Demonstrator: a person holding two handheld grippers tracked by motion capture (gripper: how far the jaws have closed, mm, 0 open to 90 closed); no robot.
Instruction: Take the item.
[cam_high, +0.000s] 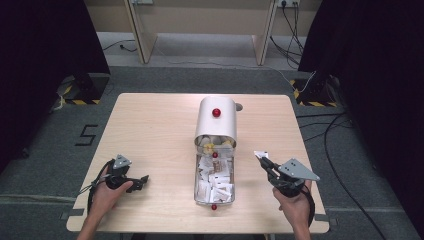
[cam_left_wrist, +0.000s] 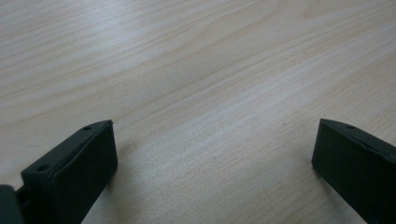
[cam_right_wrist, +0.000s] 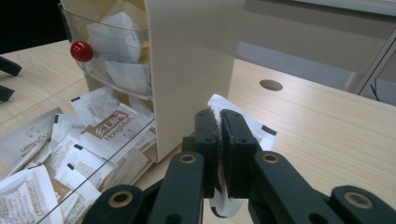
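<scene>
I have the right gripper (cam_right_wrist: 219, 122) clamped shut on a white sachet (cam_right_wrist: 243, 125), pinched thin between the jaws with most of the paper sticking out past them; it hangs above the bench (cam_high: 150, 125) just to the right of the clear drawer (cam_high: 214, 181) that is pulled out of the cream dispenser (cam_high: 216, 122) and heaped with more sachets. The worry from here is the grip itself; the jaws seem to hold only an edge of the packet, so I judge a quick swing or a brush against the dispenser's wall could peel it loose and drop it on the bench, or tear the paper. The dispenser stands just beside the jaws in the right gripper view, so a careless turn of the wrist could knock it or nudge the open drawer and spill its sachets. The right hand (cam_high: 295, 207) comes in from the near edge, forearm low, gripper angled forward and inward toward the drawer. The left gripper (cam_high: 141, 181) rests low over bare wood near the left front of the bench, well apart from the drawer, its jaws spread wide and holding nothing; the left hand (cam_high: 107, 192) is wrapped round it, pointing right.
</scene>
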